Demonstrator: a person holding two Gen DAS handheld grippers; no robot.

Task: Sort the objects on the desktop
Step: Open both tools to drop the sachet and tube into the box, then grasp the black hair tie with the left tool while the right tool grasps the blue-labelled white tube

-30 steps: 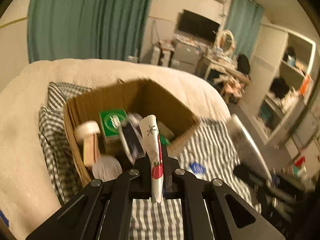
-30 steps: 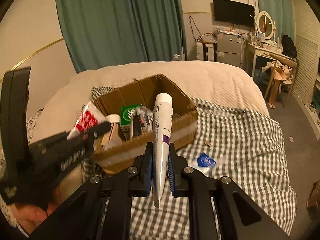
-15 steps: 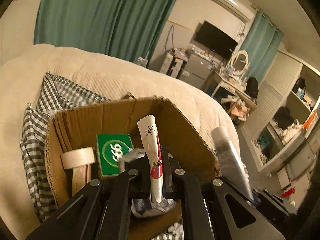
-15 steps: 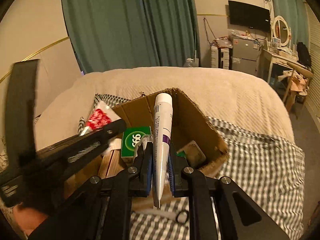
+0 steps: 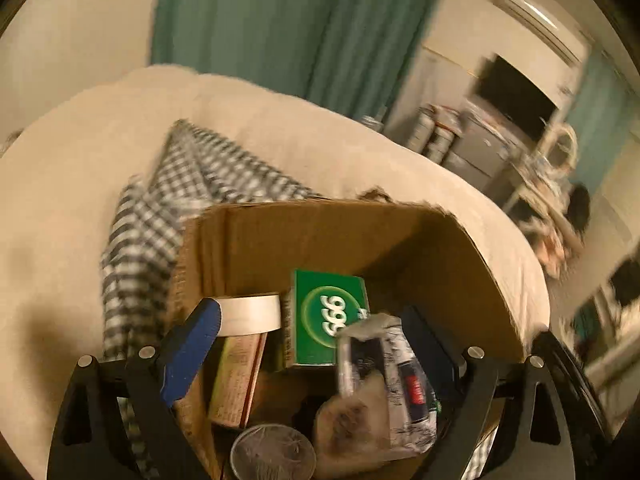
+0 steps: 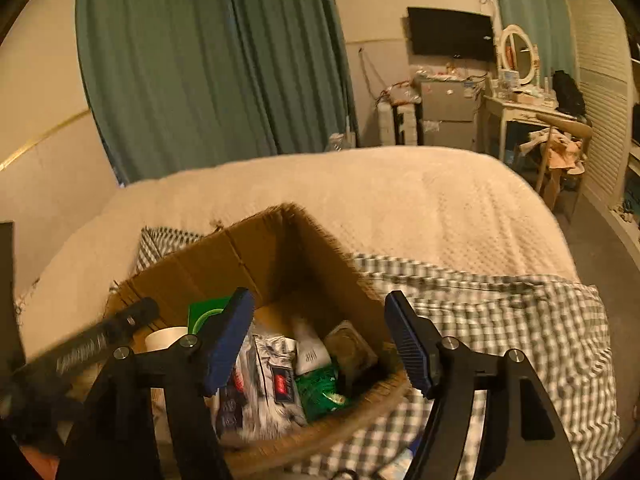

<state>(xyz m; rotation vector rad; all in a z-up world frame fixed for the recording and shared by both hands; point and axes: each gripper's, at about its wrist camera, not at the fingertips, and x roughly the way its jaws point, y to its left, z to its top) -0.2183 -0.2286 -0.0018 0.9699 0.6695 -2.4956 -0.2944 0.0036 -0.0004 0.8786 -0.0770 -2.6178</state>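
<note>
An open cardboard box point(image 5: 320, 236) point(image 6: 240, 256) stands on a checked cloth and holds mixed items. Among them are a green "666" carton point(image 5: 328, 316), a tape roll point(image 5: 248, 314), a black-and-white printed packet point(image 5: 388, 372) point(image 6: 264, 392), a green wrapper point(image 6: 320, 394) and a white tube-like item point(image 6: 310, 350). My left gripper point(image 5: 312, 344) hangs open over the box's left part with nothing between its blue pads. Over the near rim, my right gripper point(image 6: 320, 340) is open and empty too. In the right wrist view the left gripper's black body point(image 6: 92, 344) shows at the left.
The checked cloth point(image 6: 500, 320) point(image 5: 160, 208) lies on a cream bedspread point(image 6: 360, 192). A round lid point(image 5: 272, 456) and a yellowish carton point(image 5: 236, 380) sit in the box's near corner. Teal curtains, a television, a dressing table and a chair stand beyond the bed.
Both grippers moved over the box and opened. The red-printed sachet left the left gripper and the white-purple tube left the right one; neither is between the fingers now.
</note>
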